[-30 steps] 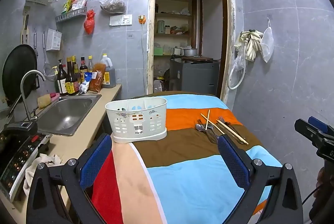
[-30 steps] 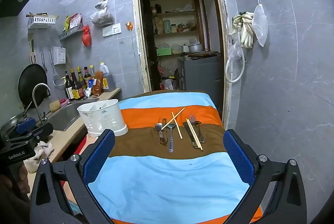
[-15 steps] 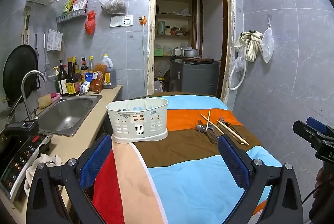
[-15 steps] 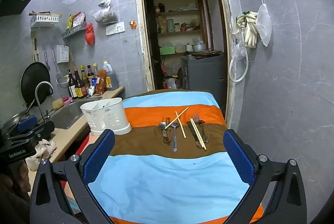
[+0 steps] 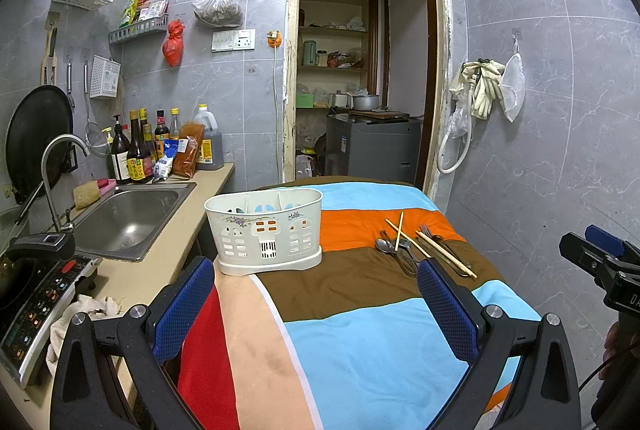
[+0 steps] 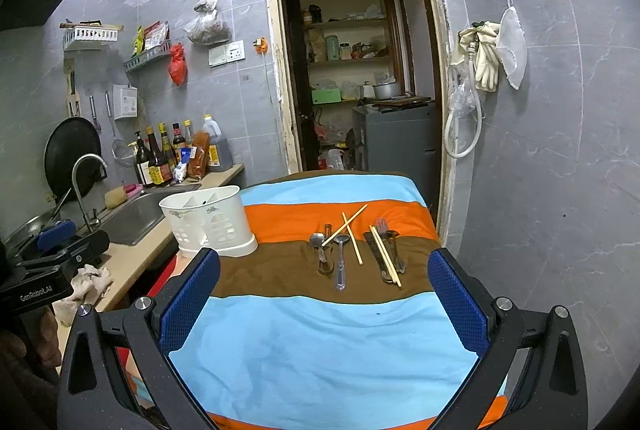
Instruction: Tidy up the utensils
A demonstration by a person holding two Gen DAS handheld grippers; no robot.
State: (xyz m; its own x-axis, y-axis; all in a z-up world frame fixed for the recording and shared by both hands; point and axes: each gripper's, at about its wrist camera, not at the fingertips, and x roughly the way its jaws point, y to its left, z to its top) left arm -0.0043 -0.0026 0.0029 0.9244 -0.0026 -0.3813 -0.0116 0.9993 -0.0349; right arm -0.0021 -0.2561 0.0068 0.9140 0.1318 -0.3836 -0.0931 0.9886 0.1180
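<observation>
Since a second ago almost nothing on the striped cloth (image 6: 320, 350) has shifted; your right gripper (image 6: 324, 306) has drifted a touch closer and higher, so the utensils sit slightly lower between its fingers, while your left gripper (image 5: 316, 310) holds nearly the same view.

Starting at your left: the left fingers (image 5: 180, 306) are spread wide with nothing between them, and the white caddy (image 5: 266, 232) stands upright just beyond the left fingertip, at the cloth's edge nearest the sink (image 5: 124, 218). A careless sweep from that side could push the light caddy off onto the counter (image 5: 132, 282) or tip it, since only the soft cloth carries it.

Moving right: the right fingers (image 6: 456, 298) are likewise wide apart and empty. Ahead of them and between them lie two spoons (image 6: 340, 258) side by side, with chopsticks (image 6: 352, 238) crossed over them; toward the right fingertip a fork (image 6: 390, 246) and a dark flat utensil, probably a knife, lie under another pair of chopsticks (image 6: 384, 256).

Because everything overlaps, closing on one piece probably drags its neighbour, and a loose chopstick may roll toward the cloth's right edge and drop. The flat metal handles sit low in the soft cloth, so your fingers may pinch fabric instead. Take the top chopsticks first, and mind which caddy compartment you aim for.
</observation>
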